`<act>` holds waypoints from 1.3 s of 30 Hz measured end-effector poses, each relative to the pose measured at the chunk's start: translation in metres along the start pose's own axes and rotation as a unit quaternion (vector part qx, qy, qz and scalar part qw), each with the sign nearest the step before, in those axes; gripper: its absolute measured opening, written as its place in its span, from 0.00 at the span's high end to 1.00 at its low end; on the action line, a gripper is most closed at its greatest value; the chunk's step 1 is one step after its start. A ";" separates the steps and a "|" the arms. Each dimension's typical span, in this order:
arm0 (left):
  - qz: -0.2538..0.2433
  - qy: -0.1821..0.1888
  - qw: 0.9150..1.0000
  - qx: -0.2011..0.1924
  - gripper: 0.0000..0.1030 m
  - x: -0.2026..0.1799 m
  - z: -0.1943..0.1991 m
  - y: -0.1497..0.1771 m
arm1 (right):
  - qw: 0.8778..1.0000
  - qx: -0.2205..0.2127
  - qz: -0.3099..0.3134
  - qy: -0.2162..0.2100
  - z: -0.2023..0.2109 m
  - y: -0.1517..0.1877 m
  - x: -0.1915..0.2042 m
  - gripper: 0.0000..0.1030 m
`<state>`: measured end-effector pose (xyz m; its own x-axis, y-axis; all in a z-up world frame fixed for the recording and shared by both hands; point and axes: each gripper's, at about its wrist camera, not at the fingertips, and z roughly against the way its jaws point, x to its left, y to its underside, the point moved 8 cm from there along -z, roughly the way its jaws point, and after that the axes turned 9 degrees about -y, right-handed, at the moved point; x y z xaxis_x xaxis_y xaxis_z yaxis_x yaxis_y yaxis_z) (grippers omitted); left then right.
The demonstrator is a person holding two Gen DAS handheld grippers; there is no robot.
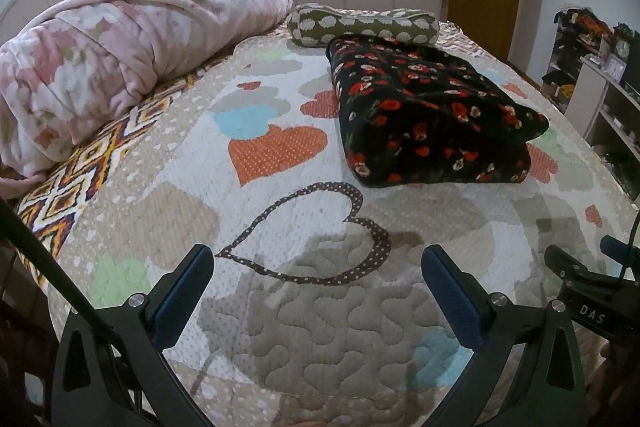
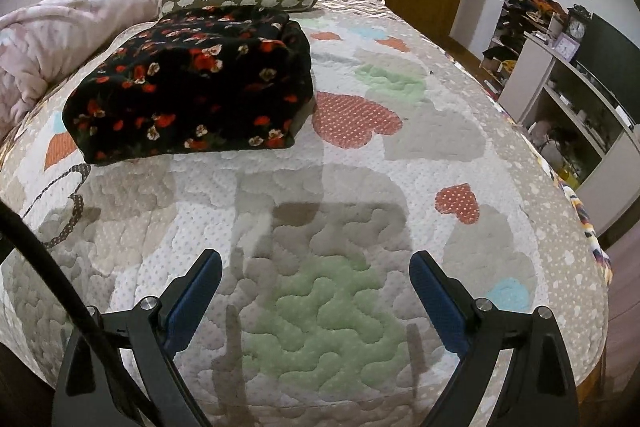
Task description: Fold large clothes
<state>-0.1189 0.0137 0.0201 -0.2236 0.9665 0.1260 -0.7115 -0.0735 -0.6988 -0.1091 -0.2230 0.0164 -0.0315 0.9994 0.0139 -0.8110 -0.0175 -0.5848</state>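
Note:
A black garment with red and white flowers (image 1: 432,115) lies folded into a thick rectangle on the quilted bedspread (image 1: 280,307). It also shows in the right wrist view (image 2: 192,87), at upper left. My left gripper (image 1: 318,263) is open and empty, hovering over the bedspread, well short of the garment. My right gripper (image 2: 316,269) is open and empty over the bedspread (image 2: 340,307), the garment ahead to its left. The right gripper's body shows at the right edge of the left wrist view (image 1: 592,291).
A rolled pink floral blanket (image 1: 100,67) lies at the far left of the bed. A green patterned bolster pillow (image 1: 360,27) lies behind the garment. Shelves with a clock and clutter (image 2: 568,67) stand to the right of the bed. Wardrobe doors and a wooden door lie beyond.

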 end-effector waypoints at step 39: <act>0.008 -0.003 0.999 0.038 0.00 0.005 -0.018 0.015 | 0.999 0.011 0.040 0.012 -0.008 0.006 0.019 0.06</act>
<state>-0.1187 0.0223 -0.0029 -0.2393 0.9637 0.1187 -0.7560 -0.1082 -0.6456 -0.1104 -0.2040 0.0067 -0.0830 0.9952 -0.0512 -0.8195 -0.0974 -0.5647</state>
